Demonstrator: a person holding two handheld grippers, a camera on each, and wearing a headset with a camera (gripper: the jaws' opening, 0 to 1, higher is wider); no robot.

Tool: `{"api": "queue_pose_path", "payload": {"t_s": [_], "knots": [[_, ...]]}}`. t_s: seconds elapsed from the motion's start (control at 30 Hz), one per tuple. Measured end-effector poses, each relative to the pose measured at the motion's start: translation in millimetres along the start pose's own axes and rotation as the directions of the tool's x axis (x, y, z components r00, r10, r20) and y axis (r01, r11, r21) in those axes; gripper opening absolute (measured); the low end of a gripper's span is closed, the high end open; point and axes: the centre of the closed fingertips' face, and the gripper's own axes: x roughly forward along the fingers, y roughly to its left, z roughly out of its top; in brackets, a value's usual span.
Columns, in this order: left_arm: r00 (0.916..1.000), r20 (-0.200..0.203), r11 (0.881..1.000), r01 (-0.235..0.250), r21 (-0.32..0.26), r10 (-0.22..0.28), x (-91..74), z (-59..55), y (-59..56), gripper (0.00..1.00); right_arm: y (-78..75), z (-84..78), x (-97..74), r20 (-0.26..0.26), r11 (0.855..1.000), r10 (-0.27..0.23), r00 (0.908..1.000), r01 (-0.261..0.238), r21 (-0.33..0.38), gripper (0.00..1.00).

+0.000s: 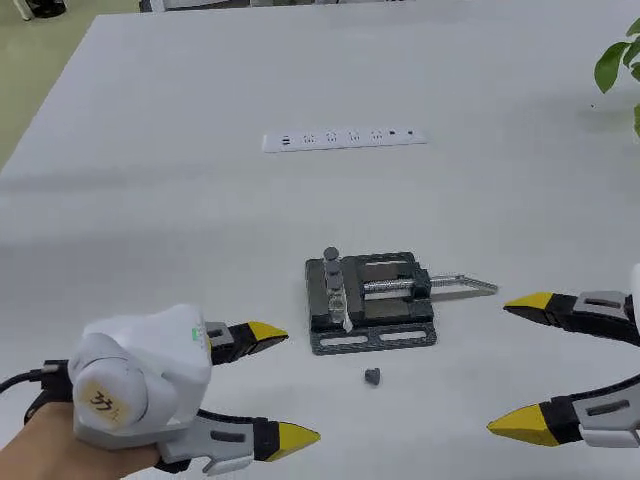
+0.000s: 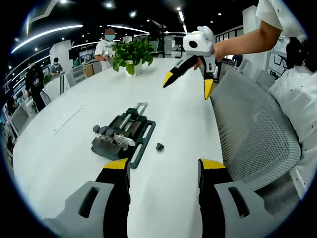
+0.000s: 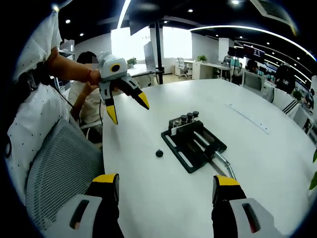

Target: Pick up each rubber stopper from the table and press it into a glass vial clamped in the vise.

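A black vise (image 1: 385,300) sits mid-table and clamps a row of glass vials (image 1: 336,292); the far ones carry dark stoppers, and the nearest one (image 1: 344,318) looks clear on top. One small dark rubber stopper (image 1: 372,377) lies loose on the table just in front of the vise. My left gripper (image 1: 283,385) hovers open at the lower left, its tips left of the stopper. On the right my right gripper (image 1: 522,362) is open too. Along the left gripper's (image 2: 165,166) jaws I see the stopper (image 2: 159,147) and vise (image 2: 124,134). From the right gripper (image 3: 166,179) the stopper (image 3: 159,153) lies ahead.
A white power strip (image 1: 344,138) lies on the table beyond the vise. The vise's screw handle (image 1: 462,285) sticks out to the right. Plant leaves (image 1: 620,60) hang at the far right edge. A mesh chair (image 2: 252,129) stands by the table's near side.
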Motion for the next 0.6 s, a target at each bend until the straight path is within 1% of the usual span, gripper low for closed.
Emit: {"api": "queue_pose_path", "payload": {"t_s": [0.03, 0.07, 0.13, 0.2, 0.27, 0.3, 0.33, 0.37, 0.43, 0.5, 0.53, 0.6], "knots": [[0.9997, -0.02, 1.0, 0.011, -0.003, -0.011, 4.2, 0.4, -2.8, 0.51, 0.2, -1.6, -1.5, 0.005, 1.0, -0.004, 1.0, 0.004, 0.008, 0.75], [0.9995, -0.027, 1.0, 0.017, -0.001, -0.017, 7.4, 0.6, -3.7, 0.51, 1.3, -1.4, -2.0, 0.009, 1.0, -0.007, 0.9999, 0.007, 0.014, 0.75], [0.9991, -0.028, 0.999, 0.031, 0.018, -0.03, 15.2, -1.5, -2.6, 0.49, 2.4, -4.0, -5.2, 0.024, 1.0, -0.015, 0.9996, 0.014, 0.024, 0.74], [0.9979, -0.044, 0.998, 0.048, 0.027, -0.047, 22.8, -1.1, -4.2, 0.47, 2.7, -7.0, -6.7, 0.035, 0.999, -0.016, 0.9992, 0.015, 0.036, 0.74], [0.9971, -0.054, 0.998, 0.056, 0.035, -0.054, 29.4, -4.2, -1.7, 0.45, 4.1, -7.6, -7.3, 0.047, 0.999, -0.018, 0.9987, 0.016, 0.04, 0.75], [0.9952, -0.079, 0.997, 0.061, 0.039, -0.058, 33.6, -7.3, -1.1, 0.44, 5.1, -9.2, -7.4, 0.046, 0.999, -0.017, 0.9988, 0.015, 0.048, 0.75], [0.9944, -0.087, 0.997, 0.065, 0.049, -0.061, 36.3, -7.8, -0.7, 0.42, 4.9, -12.4, -8.6, 0.042, 0.998, -0.017, 0.999, 0.015, 0.053, 0.74], [0.9946, -0.078, 0.994, 0.074, 0.078, -0.068, 40.7, -7.6, 0.8, 0.41, 4.6, -16.1, -10.2, 0.037, 0.998, -0.02, 0.9991, 0.018, 0.056, 0.74], [0.9935, -0.086, 0.994, 0.08, 0.076, -0.074, 47.0, -8.3, 1.9, 0.36, 4.5, -16.8, -11.2, 0.041, 0.998, -0.025, 0.9988, 0.022, 0.061, 0.74], [0.9891, -0.124, 0.989, 0.094, 0.115, -0.079, 54.9, -13.5, 2.9, 0.32, 4.9, -16.5, -12.1, 0.048, 0.997, -0.03, 0.9984, 0.027, 0.071, 0.74], [0.9878, -0.132, 0.987, 0.1, 0.128, -0.083, 60.6, -14.4, 3.1, 0.3, 5.2, -16.8, -12.2, 0.047, 0.997, -0.034, 0.9983, 0.03, 0.077, 0.74], [0.9867, -0.135, 0.985, 0.108, 0.132, -0.09, 67.6, -13.8, 2.2, 0.28, 5.4, -17.1, -12.7, 0.049, 0.996, -0.039, 0.998, 0.034, 0.085, 0.74]]}}
